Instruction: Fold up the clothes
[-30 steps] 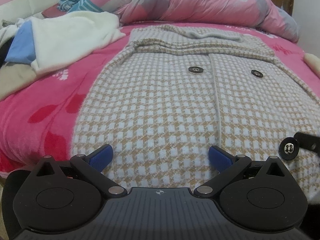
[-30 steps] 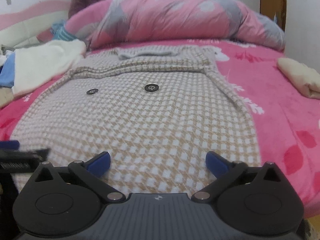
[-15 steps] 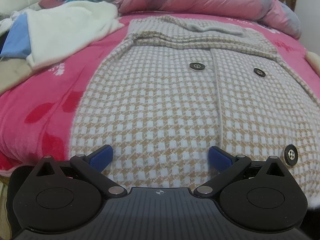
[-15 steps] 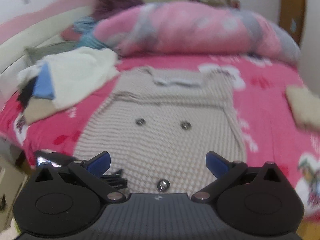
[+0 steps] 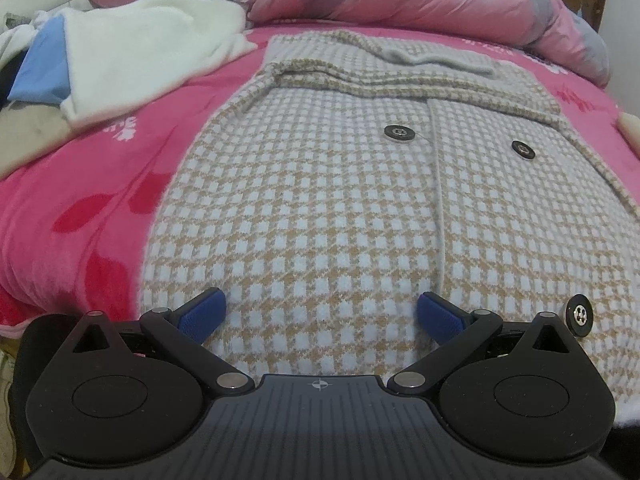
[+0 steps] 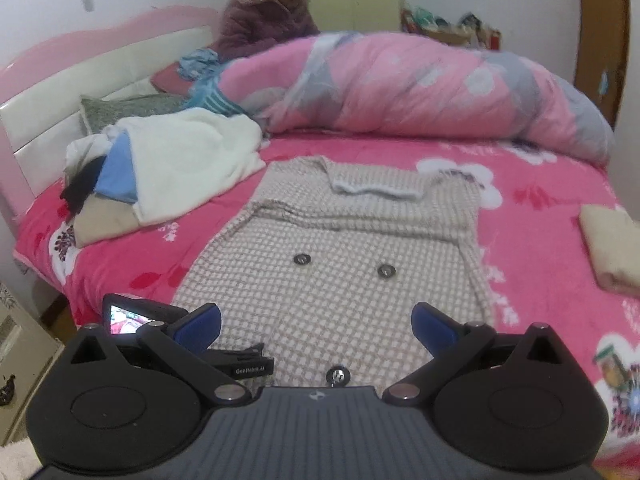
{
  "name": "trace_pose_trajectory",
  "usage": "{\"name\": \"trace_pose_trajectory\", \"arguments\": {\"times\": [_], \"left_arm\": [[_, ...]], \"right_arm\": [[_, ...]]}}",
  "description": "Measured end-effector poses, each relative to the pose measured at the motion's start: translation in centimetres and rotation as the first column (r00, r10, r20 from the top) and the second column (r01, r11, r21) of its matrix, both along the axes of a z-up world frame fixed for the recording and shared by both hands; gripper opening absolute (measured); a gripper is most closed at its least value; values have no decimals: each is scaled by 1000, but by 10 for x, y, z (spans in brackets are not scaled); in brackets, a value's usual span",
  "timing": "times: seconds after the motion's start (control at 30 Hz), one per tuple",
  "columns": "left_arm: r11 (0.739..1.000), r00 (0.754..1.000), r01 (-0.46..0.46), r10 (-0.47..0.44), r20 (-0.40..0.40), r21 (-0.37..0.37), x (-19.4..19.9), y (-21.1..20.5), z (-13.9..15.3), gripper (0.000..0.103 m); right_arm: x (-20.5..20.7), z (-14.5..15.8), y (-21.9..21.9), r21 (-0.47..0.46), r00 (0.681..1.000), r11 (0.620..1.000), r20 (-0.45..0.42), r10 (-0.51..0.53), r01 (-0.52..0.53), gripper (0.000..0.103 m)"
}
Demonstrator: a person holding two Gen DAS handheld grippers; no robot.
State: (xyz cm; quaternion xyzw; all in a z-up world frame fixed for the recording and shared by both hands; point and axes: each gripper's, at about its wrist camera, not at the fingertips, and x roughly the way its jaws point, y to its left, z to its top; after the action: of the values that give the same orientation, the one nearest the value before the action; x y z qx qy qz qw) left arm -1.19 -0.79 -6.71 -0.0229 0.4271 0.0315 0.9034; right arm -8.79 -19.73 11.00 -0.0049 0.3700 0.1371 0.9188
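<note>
A checked coat (image 6: 340, 264) lies flat on the pink bed (image 6: 540, 200); clothes pile (image 6: 160, 172) upper left. Both the left gripper (image 5: 320, 314) and right gripper (image 6: 316, 322) gape empty; the coat's hem is hidden.

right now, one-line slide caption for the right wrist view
Open right gripper above a checked coat spread flat on the pink bed.

Rolled pink duvet (image 6: 420, 88), perhaps a pillow (image 6: 128, 108).
</note>
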Motion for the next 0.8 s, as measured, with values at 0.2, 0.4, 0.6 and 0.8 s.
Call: {"name": "trace_pose_trajectory", "arguments": {"times": [0.2, 0.4, 0.6, 0.8], "left_arm": [[1000, 1000, 5, -5, 7, -5, -2, 0, 0, 103], [1000, 1000, 10, -9, 11, -19, -2, 4, -1, 103], [1000, 1000, 16, -16, 17, -26, -3, 3, 1, 103], [999, 999, 27, -26, 29, -30, -2, 5, 0, 103]], "right_arm": [[2, 17, 10, -7, 995, 1000, 95, 13, -13, 103], [0, 27, 3, 6, 998, 1000, 62, -19, 18, 103], [3, 37, 15, 10, 994, 1000, 109, -3, 2, 103], [5, 35, 15, 6, 996, 1000, 89, -5, 4, 103]]}}
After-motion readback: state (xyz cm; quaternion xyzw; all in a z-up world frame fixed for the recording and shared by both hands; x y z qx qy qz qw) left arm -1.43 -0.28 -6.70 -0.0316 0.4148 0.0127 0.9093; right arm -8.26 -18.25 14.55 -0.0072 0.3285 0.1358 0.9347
